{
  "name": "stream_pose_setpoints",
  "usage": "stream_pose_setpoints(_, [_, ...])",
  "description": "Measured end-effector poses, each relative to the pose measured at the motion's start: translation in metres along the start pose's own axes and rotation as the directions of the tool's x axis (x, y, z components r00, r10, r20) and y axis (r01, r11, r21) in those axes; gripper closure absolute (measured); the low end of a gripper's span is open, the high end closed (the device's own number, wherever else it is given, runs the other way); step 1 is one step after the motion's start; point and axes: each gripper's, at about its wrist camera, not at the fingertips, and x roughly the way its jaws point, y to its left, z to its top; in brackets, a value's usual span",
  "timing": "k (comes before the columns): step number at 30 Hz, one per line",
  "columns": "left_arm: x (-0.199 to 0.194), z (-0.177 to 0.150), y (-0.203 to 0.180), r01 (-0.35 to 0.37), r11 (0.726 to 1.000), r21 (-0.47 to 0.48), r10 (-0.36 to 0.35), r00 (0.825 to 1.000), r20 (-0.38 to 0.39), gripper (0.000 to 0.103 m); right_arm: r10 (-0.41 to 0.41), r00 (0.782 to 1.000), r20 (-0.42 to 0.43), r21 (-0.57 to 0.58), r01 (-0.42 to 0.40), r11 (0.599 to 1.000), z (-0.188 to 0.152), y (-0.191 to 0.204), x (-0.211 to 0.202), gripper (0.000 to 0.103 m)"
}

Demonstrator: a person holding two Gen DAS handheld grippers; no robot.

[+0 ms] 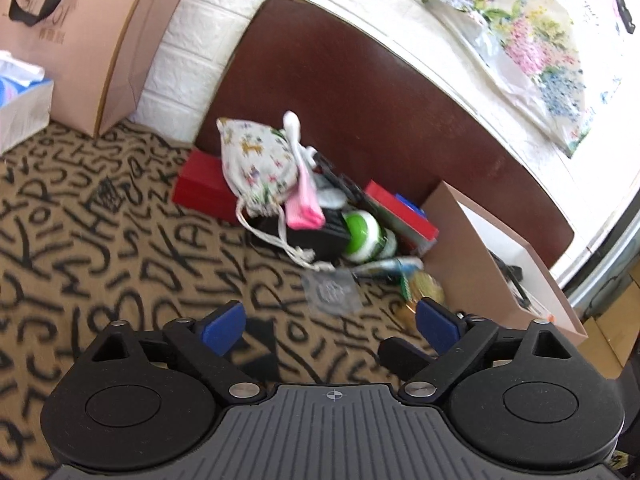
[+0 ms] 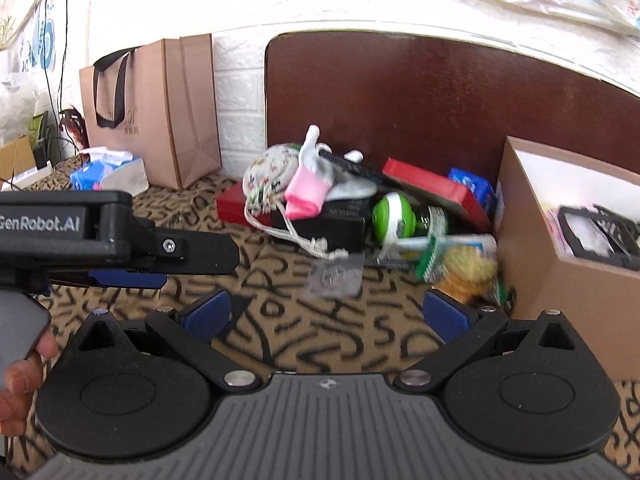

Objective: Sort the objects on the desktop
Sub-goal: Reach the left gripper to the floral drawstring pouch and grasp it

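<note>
A pile of small objects lies on the letter-patterned cloth (image 1: 100, 240) against a dark brown board (image 1: 360, 80). It holds a floral drawstring pouch (image 1: 260, 164) (image 2: 272, 176), a pink-cuffed white glove (image 1: 306, 200) (image 2: 308, 188), a green-and-white round container (image 1: 362, 236) (image 2: 394, 212), red boxes (image 1: 200, 188) (image 2: 424, 184), a black box (image 2: 328, 224), a yellow snack packet (image 2: 468, 268) and a clear packet (image 1: 332, 292) (image 2: 336, 278). My left gripper (image 1: 330, 324) is open just short of the clear packet, holding nothing. My right gripper (image 2: 326, 316) is open and bare, facing the same packet.
An open cardboard box (image 1: 480, 280) (image 2: 560, 300) stands right of the pile. A paper shopping bag (image 1: 92, 40) (image 2: 160, 112) and a tissue pack (image 1: 20, 96) (image 2: 108, 172) sit at the left. The left gripper's finger (image 2: 192, 250) and a person's hand (image 2: 20, 380) show in the right wrist view.
</note>
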Motion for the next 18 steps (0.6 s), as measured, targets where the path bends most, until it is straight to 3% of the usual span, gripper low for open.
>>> stream_pose_setpoints(6, [0.013, 0.029, 0.024, -0.045, 0.998, -0.036, 0.047, 0.998, 0.040, 0.020, 0.020, 0.999, 0.045, -0.020, -0.019, 1.000, 0.021, 0.009, 0.023, 0.007])
stream_pose_setpoints(12, [0.030, 0.057, 0.044, -0.066, 0.997, -0.034, 0.067, 0.997, 0.037, 0.038, 0.089, 0.995, 0.047, -0.038, -0.087, 0.995, 0.035, 0.027, 0.053, 0.027])
stream_pose_setpoints(14, [0.036, 0.063, 0.048, -0.063, 0.998, -0.024, 0.063, 0.997, 0.034, 0.038, 0.102, 0.994, 0.050, -0.045, -0.100, 0.994, 0.038, 0.034, 0.065, 0.037])
stream_pose_setpoints(18, [0.049, 0.075, 0.054, -0.058, 0.998, -0.015, 0.059, 0.997, 0.048, 0.038, 0.122, 0.991, 0.058, -0.063, -0.118, 0.991, 0.045, 0.044, 0.086, 0.041])
